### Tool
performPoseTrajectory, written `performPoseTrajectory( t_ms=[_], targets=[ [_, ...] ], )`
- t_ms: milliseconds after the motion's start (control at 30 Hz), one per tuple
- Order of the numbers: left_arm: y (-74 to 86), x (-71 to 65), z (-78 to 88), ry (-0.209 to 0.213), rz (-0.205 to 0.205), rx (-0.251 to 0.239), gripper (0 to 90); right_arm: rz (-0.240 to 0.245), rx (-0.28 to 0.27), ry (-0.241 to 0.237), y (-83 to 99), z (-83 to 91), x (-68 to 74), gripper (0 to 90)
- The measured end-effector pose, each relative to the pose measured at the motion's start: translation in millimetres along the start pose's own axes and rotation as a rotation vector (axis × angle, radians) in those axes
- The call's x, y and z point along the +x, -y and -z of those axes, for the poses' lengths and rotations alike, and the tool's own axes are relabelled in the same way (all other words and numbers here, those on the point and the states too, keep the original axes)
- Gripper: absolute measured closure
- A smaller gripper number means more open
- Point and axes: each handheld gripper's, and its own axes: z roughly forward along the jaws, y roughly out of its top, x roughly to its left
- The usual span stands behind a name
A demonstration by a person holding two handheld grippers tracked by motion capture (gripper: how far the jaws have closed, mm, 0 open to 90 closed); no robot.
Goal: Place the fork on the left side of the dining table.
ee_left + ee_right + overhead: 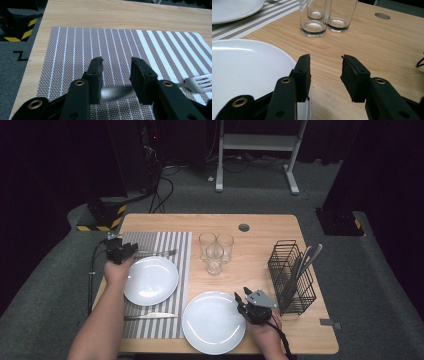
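Left tongs (116, 75) straddle the handle of a silver metal fork (197, 83) lying on the striped brown-and-white woven placemat (82, 47); pads apart, not pressing it. Right tongs (325, 75) released, hovering beside the round white ceramic plate (244, 67) on the light wooden bench (367, 42).

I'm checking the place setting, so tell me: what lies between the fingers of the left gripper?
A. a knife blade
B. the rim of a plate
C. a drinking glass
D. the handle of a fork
D: in the left gripper view, the handle of the fork runs across the gap of the left gripper, over the striped placemat, tines off to the right.
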Motion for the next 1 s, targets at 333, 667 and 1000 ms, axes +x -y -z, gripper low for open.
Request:
performPoseTrajectory(
  t_ms=[333,667,1000],
  targets=[
    [1.7,6.1,10.7,-0.027,-0.001,0.007,66.1,-0.002,-0.006,0.001,-0.3,0.4,0.0,58.6],
    [17.0,7.4,18.6,-0.036,-0.017,0.07,74.3,0.006,-0.014,-0.009,-0.7,-0.7,1.8,58.6],
    [21.5,3.6,11.1,-0.026,-0.055,0.114,76.7,-0.003,-0.018,-0.003,-0.3,0.3,-1.4,58.6]
  ],
)
